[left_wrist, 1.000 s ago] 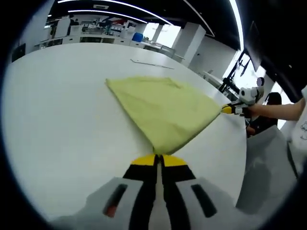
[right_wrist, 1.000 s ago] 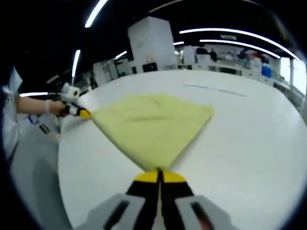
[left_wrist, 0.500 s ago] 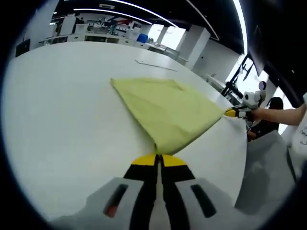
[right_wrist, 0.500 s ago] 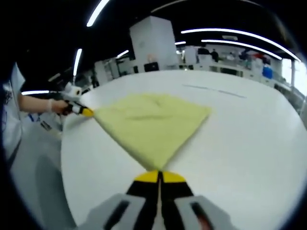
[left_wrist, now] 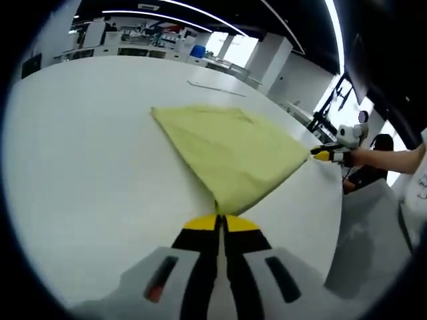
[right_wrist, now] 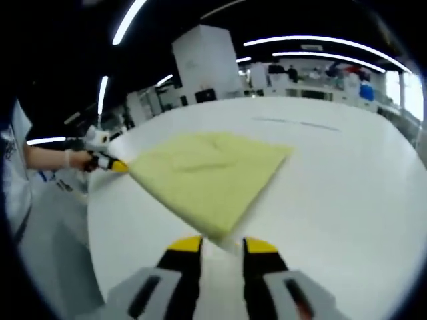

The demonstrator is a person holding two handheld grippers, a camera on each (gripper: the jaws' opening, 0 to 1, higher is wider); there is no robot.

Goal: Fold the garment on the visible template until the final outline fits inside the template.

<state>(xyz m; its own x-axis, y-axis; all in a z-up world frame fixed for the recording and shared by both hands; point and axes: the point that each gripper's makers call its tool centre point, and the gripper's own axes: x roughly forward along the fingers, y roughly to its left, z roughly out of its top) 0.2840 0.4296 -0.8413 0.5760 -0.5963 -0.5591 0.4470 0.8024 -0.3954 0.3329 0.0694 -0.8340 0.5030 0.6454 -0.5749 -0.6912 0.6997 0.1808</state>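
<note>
A white table (left_wrist: 80, 153) fills a lab hall. The folded yellow garment (left_wrist: 230, 150) lies flat, one corner pinched in the closed left gripper (left_wrist: 221, 223). The right gripper (right_wrist: 220, 244) stands open just short of another corner, apparently not touching.

The garment (left_wrist: 230, 153) is soft, matt yellow cloth, faintly creased. Beneath it the worktop (left_wrist: 87, 167) looks smooth and white with a dull sheen, perhaps laminate. The left tool (left_wrist: 221, 223) and right tool (right_wrist: 221, 245) have glossy plastic yellow-and-black tips.
</note>
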